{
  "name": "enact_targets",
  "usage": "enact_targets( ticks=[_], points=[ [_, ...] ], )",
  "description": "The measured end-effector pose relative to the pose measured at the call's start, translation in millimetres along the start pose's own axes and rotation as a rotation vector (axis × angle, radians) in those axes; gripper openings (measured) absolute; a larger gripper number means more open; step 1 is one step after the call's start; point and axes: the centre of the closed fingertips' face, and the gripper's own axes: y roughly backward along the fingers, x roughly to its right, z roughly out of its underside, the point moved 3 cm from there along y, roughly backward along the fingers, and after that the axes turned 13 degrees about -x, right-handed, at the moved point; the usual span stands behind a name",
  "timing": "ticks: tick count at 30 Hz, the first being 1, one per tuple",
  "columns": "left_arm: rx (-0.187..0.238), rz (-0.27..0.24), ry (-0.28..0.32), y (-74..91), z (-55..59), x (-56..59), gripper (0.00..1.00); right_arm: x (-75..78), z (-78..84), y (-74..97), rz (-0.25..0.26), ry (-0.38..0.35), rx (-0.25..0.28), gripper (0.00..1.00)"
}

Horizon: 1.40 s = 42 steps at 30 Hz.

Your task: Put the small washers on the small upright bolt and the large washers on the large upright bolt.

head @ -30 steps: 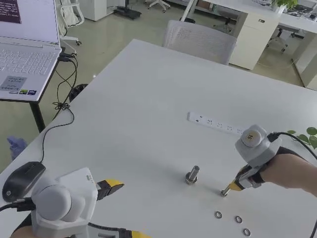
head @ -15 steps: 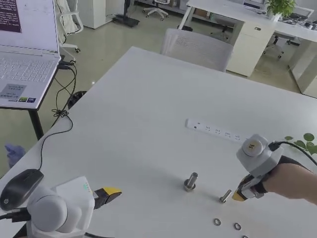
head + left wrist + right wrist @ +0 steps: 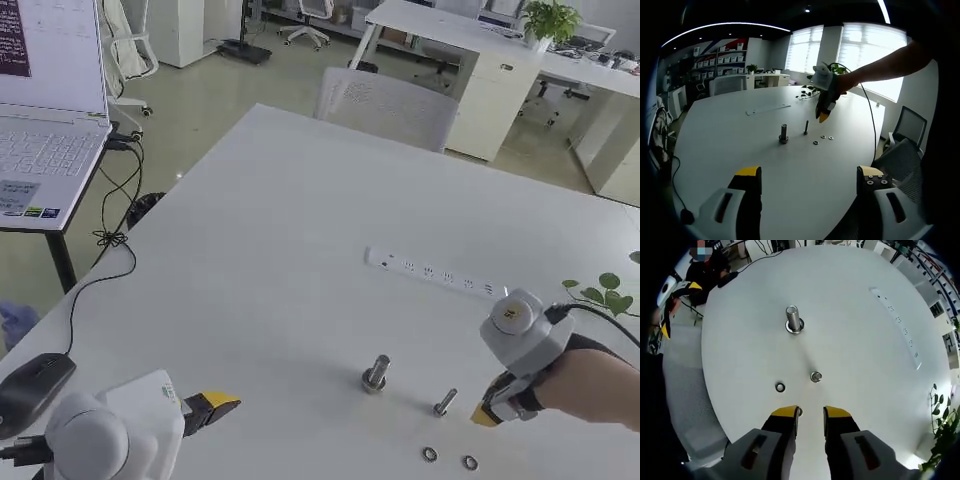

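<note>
While large bolt (image 3: pixel 783 133) tops table (image 3: pixel 730 135), shelves (image 3: pixel 715 62) seemingly loom

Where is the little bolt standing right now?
In the head view the small bolt stands on the table, lower right, between the large bolt on its left and the right gripper, with loose washers nearer the person.

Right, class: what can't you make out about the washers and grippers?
Washer sizes: the washers are too small in the head view to sort small from large.
Washer count: the head view's bottom edge may cut some off; in the right gripper view one washer is half hidden by the right gripper.
Left gripper: cut by the head view's bottom edge.
</note>
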Motion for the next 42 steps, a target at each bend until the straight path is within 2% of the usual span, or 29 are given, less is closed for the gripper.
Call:
enact_targets(
  ticks=[14,26,36,42],
  points=[
    [-0.001,0.006,-0.01,-0.3,0.2,4.1,0.77,-14.9,20.9,-9.2,-0.016,-0.031,-0.01,0.22],
    [0.009,0.009,-0.009,0.8,0.1,5.6,0.78,-27.1,21.4,-19.7,-0.024,-0.028,-0.016,0.22],
    [0.011,0.004,-0.009,3.0,1.0,4.9,0.78,-27.4,20.0,-30.5,-0.023,-0.026,-0.016,0.22],
    [0.006,0.009,-0.011,-1.0,3.5,6.3,0.79,-27.5,20.4,-38.6,-0.022,-0.031,-0.019,0.22]
  ],
)
